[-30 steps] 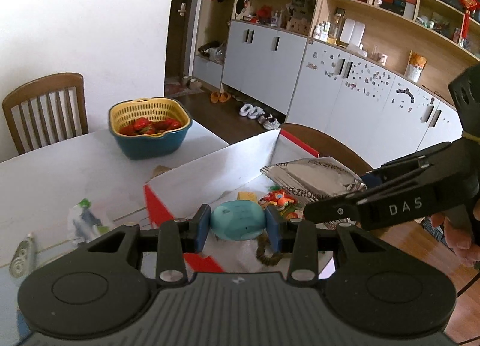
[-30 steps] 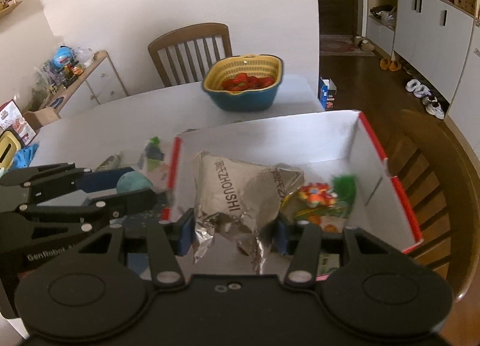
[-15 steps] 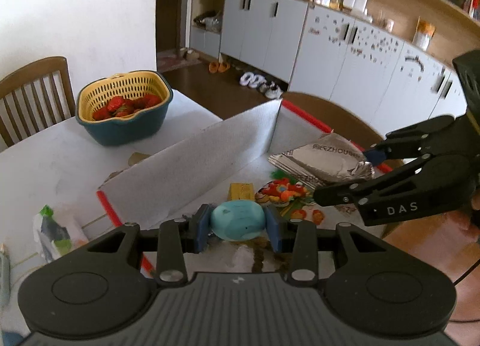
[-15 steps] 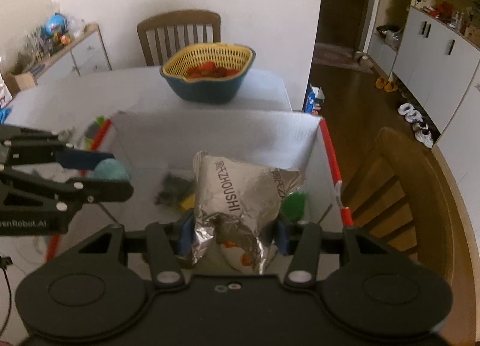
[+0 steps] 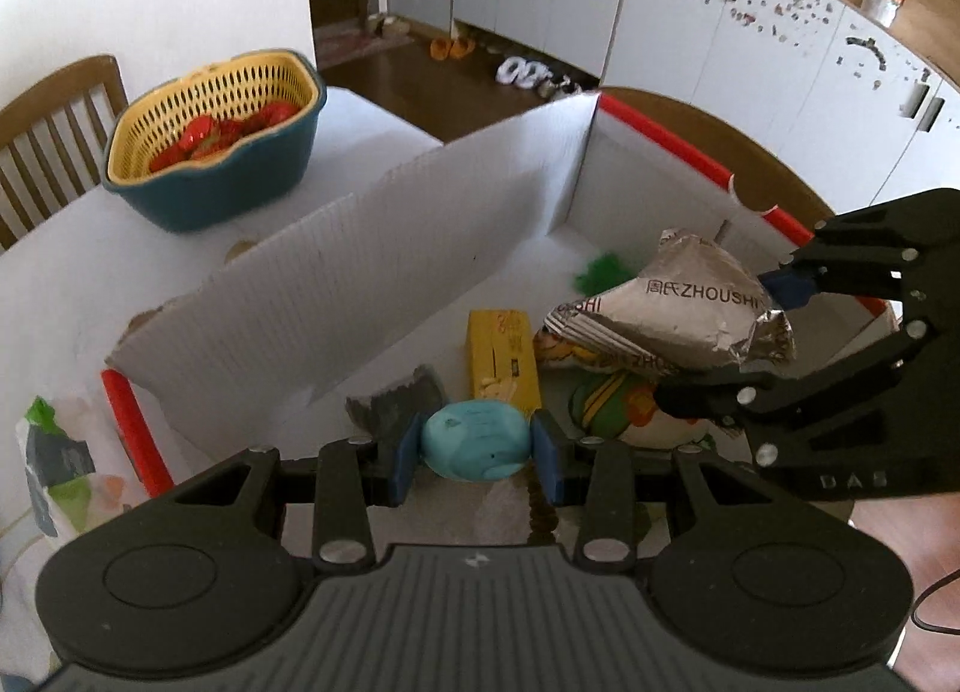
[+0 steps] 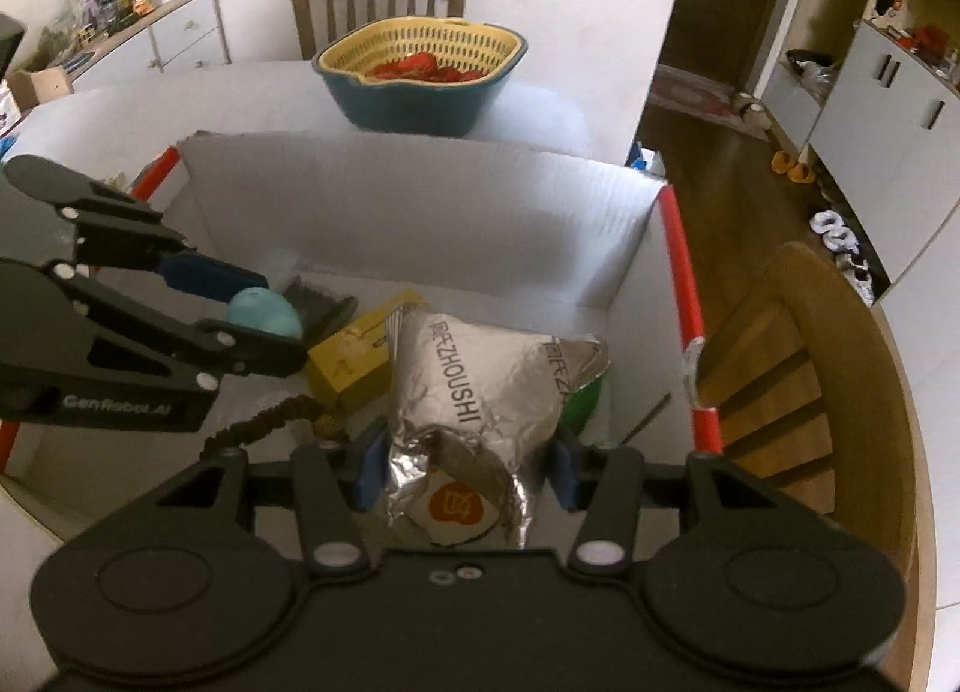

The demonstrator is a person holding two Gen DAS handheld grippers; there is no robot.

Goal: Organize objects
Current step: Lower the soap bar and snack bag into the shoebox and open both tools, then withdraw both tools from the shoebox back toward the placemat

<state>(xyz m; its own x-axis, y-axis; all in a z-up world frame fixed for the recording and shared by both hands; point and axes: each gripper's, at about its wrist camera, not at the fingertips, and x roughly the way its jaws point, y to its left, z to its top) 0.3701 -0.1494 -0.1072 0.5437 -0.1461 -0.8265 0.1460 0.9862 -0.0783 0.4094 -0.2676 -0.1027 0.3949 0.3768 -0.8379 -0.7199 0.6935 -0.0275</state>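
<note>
I'm working over a white table point(image 5: 372, 134) in a lived-in dining room, cabinets and shoes behind, with a white cardboard box point(image 5: 336, 296) edged in red in front of me. My left gripper point(image 5: 474, 449) is clamped on a blue egg-shaped object point(image 5: 474, 448), hanging low inside the box above a grey scrap point(image 5: 396, 404) and just beside a yellow carton point(image 5: 501, 362). My right gripper point(image 6: 465, 473) is clamped on a crinkled silver foil bag point(image 6: 480, 380), also over the box interior, with a dark beaded string point(image 6: 270, 422) on the floor between the two tools. The risks I see: the grippers are close, so lowering both at once could knock them together; the smooth egg may roll once released; the puffy bag could cover the carton or squirm out of a pinch on loose foil. Compared with a second ago, both grippers have come down and forward, from above the near wall into the box, and the strawberry basket point(image 6: 420, 74) now sits farther up in view.
</note>
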